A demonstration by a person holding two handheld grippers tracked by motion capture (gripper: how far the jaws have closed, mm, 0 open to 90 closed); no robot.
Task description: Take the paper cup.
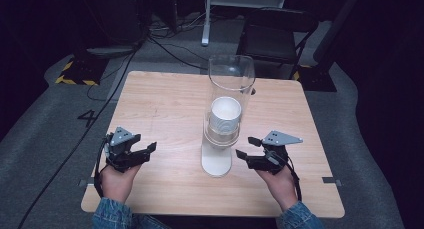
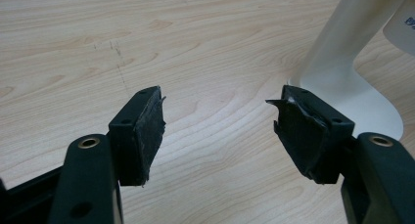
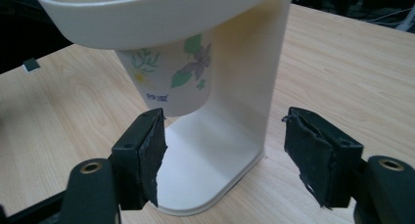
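A cup dispenser stands mid-table: a clear tube (image 1: 231, 81) on a white stand (image 1: 216, 161) with paper cups stacked inside. From its ring (image 3: 147, 18) the lowest cup (image 3: 173, 77), white with a flower print, sticks out above the stand's foot (image 3: 205, 170). My right gripper (image 1: 246, 148) is open to the right of the stand, its jaws pointing at the cup from a short distance. My left gripper (image 1: 150, 152) is open on the left, apart from the stand. The stand's foot (image 2: 352, 87) lies just beyond its right jaw. Nothing is held in either.
The wooden table (image 1: 165, 104) has bare boards left, right and behind the dispenser. Beyond the far edge are a dark chair (image 1: 272, 36), cables on the grey floor and a stand base with yellow-black tape (image 1: 75, 71).
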